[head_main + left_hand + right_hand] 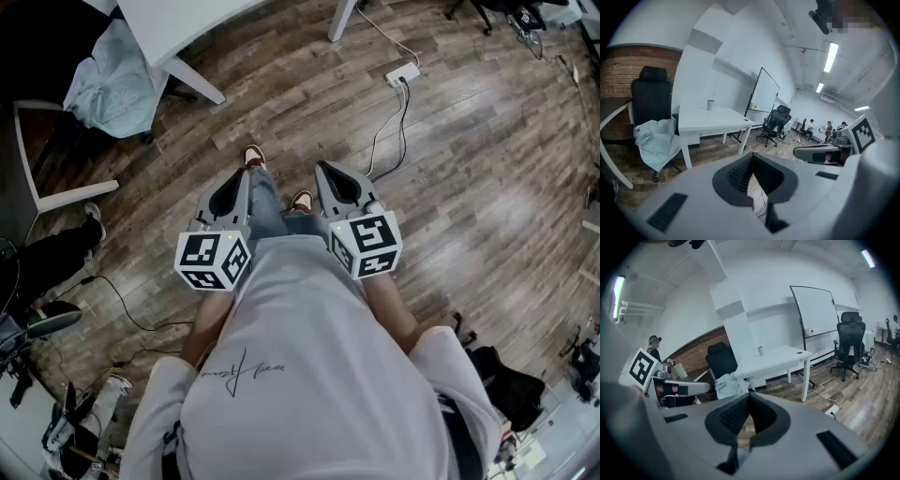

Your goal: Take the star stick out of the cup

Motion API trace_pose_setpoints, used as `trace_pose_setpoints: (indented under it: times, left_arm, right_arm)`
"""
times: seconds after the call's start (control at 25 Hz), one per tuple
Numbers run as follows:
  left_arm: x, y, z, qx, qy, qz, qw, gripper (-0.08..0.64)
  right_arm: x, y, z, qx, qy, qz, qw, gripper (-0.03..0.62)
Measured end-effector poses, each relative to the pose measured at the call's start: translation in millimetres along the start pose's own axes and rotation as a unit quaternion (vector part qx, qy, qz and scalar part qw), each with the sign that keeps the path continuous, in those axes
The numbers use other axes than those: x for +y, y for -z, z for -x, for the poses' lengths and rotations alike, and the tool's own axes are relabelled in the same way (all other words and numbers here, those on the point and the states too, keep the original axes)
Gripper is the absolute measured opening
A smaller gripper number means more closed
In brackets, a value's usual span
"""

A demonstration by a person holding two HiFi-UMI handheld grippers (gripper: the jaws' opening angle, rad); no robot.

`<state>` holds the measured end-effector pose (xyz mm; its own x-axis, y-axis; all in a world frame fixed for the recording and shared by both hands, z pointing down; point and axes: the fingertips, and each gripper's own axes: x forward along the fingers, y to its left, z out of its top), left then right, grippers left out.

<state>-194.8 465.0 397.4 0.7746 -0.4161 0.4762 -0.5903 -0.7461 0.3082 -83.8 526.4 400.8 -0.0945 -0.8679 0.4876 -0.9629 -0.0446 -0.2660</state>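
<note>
A small pale cup (710, 104) stands far off on the white table (717, 121), and a thin stick with a pink top (714, 95) rises out of it. The right gripper view shows the same cup (760, 350) and stick (761, 341) on the table (778, 359). The head view shows only a corner of the table (178, 23), not the cup. My left gripper (244, 176) and right gripper (322, 171) are held close to my body above the wooden floor, well short of the table. Both are shut and hold nothing.
A black office chair (649, 101) draped with a light blue cloth (111, 80) stands at the table's left. A whiteboard (815, 310) is behind the table. A power strip (402, 73) and cables lie on the floor ahead. Several people (828, 129) sit at far desks.
</note>
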Motion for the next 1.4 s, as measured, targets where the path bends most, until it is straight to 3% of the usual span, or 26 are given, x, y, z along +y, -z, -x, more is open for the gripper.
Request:
trace_pose_setpoints:
  times: [0.36,0.8,1.4]
  left_arm:
    - [27,-24,-20,-0.002,-0.002,0.006,1.0000,0.008]
    - [85,-85,-45,-0.030,-0.001,0.005,0.9995,0.008]
    - [171,-143,-74,-0.056,0.036,0.014,0.9977,0.008]
  right_arm:
    - [-4,-26,-29,-0.007,-0.012,0.000,1.000,0.009]
    - [-7,-82,-87,-0.015,0.003,0.016,1.000,0.009]
    - [7,-151,-170,-0.026,0.027,0.034,0.999,0.009]
